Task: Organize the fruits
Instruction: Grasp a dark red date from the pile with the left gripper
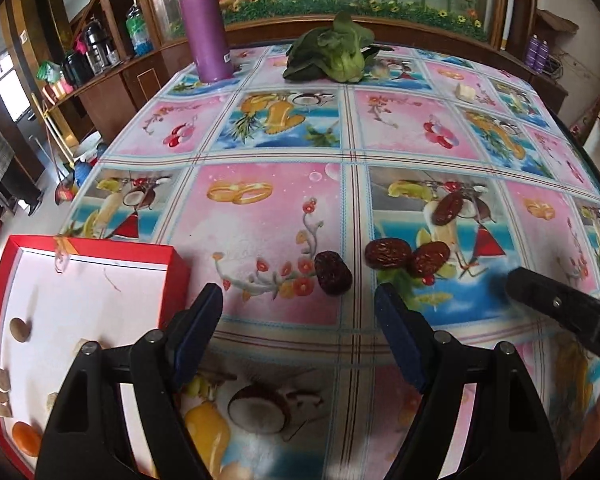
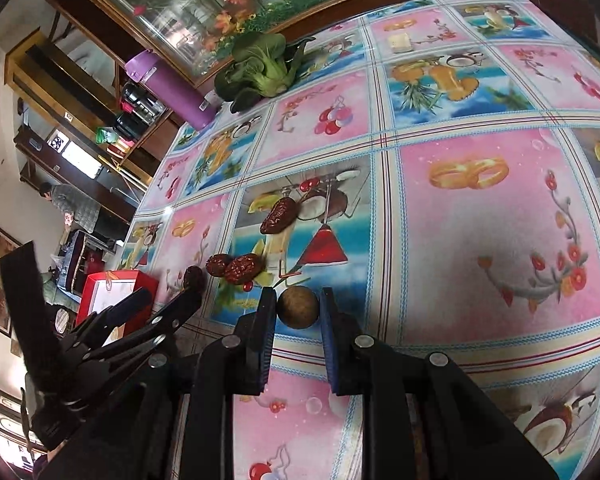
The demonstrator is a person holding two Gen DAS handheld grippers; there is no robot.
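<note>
Right gripper (image 2: 298, 308) has a small brown round fruit, maybe a longan (image 2: 298, 306), between its fingers. They sit close on both sides, but whether they're gripping it or just bracketing it I can't tell. Left gripper (image 1: 298, 308) is empty, fingers spread wide, parked low over the tablecloth (image 1: 260, 200) just short of one date (image 1: 333, 272). Three more dates (image 1: 388, 253) lie just right of it. Red box (image 1: 172, 264) is at the left edge, already holding a few pieces, likely the drop point. So right carries, left lines up the next pick.

Left tongs (image 1: 298, 306) agape, right tongs (image 2: 299, 305) narrowed.
</note>
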